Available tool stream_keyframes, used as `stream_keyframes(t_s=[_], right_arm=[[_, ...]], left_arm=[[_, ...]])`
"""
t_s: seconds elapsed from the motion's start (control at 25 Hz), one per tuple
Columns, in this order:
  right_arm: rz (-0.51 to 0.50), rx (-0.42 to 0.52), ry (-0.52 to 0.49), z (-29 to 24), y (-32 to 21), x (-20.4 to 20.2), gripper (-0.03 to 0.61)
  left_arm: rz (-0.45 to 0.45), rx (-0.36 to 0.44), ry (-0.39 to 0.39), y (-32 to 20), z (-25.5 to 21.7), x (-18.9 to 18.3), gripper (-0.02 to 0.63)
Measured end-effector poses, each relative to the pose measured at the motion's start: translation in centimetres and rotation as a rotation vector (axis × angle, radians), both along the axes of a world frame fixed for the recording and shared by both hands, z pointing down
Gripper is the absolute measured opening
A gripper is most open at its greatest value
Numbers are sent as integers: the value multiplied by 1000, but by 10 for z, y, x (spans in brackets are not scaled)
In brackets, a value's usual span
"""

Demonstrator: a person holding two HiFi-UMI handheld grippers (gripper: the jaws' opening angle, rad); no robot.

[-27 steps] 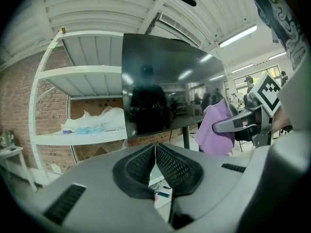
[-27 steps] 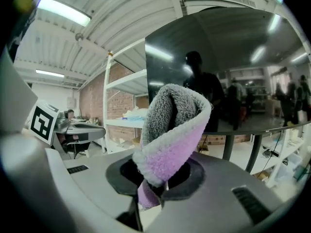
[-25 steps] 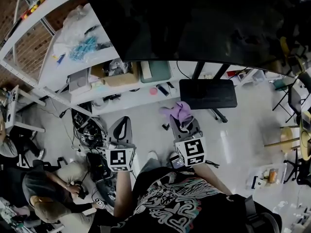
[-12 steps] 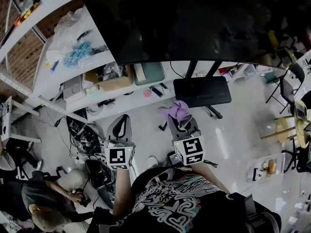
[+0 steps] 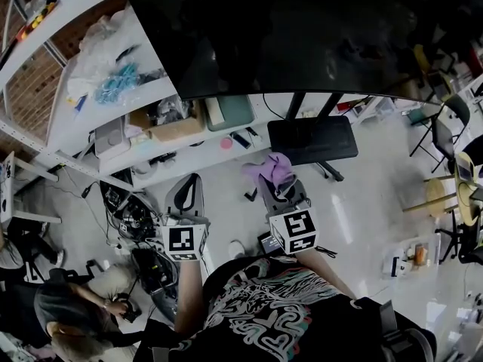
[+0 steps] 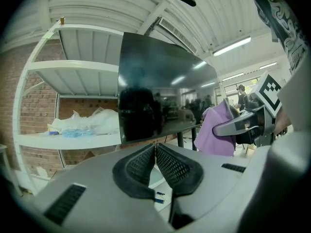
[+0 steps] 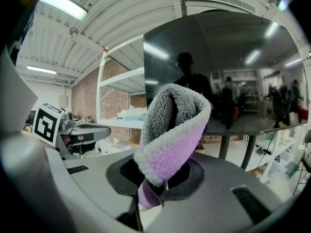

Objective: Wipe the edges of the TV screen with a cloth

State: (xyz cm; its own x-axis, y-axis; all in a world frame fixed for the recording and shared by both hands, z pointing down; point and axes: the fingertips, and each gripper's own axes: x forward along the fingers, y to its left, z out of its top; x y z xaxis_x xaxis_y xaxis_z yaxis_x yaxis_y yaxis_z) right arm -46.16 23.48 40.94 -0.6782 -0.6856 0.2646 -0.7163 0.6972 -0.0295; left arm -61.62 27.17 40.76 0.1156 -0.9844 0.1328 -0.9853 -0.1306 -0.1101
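The right claw (image 5: 281,193) pinches a folded purple-and-grey fleece cloth (image 5: 272,170). At its 12 o'clock stands the large dark flat TV screen (image 5: 302,36), lower edge running 9 to 3 o'clock, apart from the cloth. The left claw (image 5: 186,198), pressed together on nothing, sits at the right claw's 9 o'clock, no nearer the screen.

White shelf (image 5: 75,123), crouching person (image 5: 64,319)
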Motion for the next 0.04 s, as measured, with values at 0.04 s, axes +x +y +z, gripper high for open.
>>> stream_keyframes(t_s=[0.04], right_arm=[[-4, 0, -3, 0, -1, -2, 92]], left_arm=[[-1, 1, 0, -1, -1, -1, 23]])
